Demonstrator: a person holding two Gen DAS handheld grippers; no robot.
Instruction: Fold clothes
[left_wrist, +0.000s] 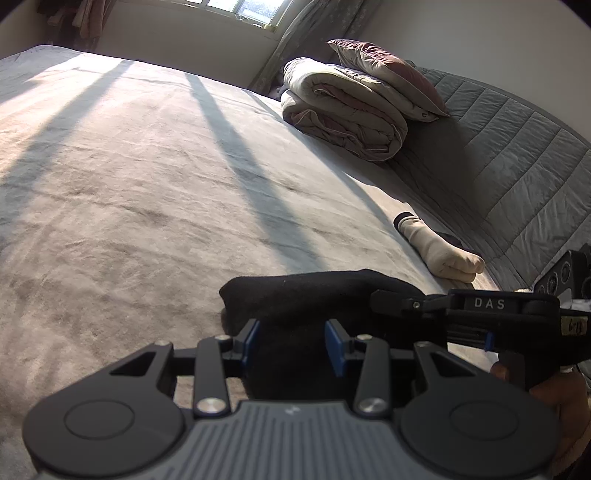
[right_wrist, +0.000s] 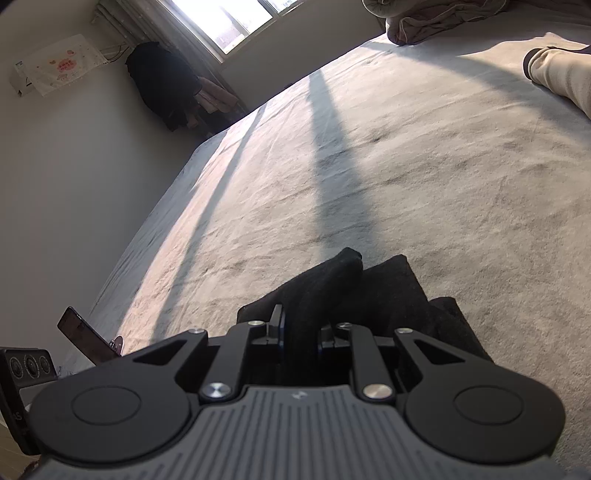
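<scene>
My right gripper (right_wrist: 300, 338) pinches a ridge of the soft black knitted garment (right_wrist: 373, 295). Its far end hides beneath my body. My left gripper (left_wrist: 291, 341) stands wide, the garment between its blue pads (left_wrist: 334, 350), perhaps untouched. "DAS" reads rightward.

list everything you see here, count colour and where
black garment: 1, black, on bed between both claws
cream socks: folded bundle, count unclear, cream, near quilted cover
bed: 1, grey-beige, underneath everything
folded duvet: 1, beige-mauve, far end of bed
pillow: 1, mauve, on duvet
quilted cover: 1, grey, right edge
window: 1, far wall
dark clothes: hanging, room corner
left claw: open, garment between its fingers
right claw: shut on garment
</scene>
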